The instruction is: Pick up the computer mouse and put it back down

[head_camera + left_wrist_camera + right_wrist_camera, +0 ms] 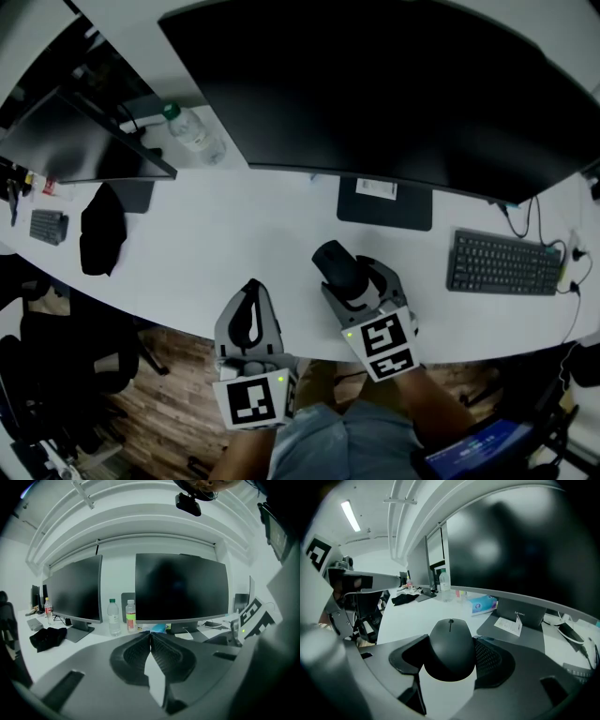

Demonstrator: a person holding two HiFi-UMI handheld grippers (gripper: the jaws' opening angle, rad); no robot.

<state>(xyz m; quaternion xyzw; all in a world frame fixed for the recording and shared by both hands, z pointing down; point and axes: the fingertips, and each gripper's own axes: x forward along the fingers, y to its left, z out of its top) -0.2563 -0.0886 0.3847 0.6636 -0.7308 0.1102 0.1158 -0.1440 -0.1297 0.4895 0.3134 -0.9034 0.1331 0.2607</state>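
Note:
The black computer mouse (336,263) sits between the jaws of my right gripper (352,274) over the white desk (234,244), near its front edge. In the right gripper view the mouse (450,649) fills the gap, with both ribbed pads pressed against its sides; the gripper (451,654) is shut on it. Whether the mouse rests on the desk I cannot tell. My left gripper (251,287) hangs at the desk's front edge, left of the right one. Its jaws meet at the tips in the left gripper view (150,636), with nothing between them.
A wide dark monitor (394,84) spans the back, its stand base (384,202) just beyond the mouse. A keyboard (504,262) lies at right. A water bottle (197,133), a second monitor (84,141) and a black cloth (101,230) are at left.

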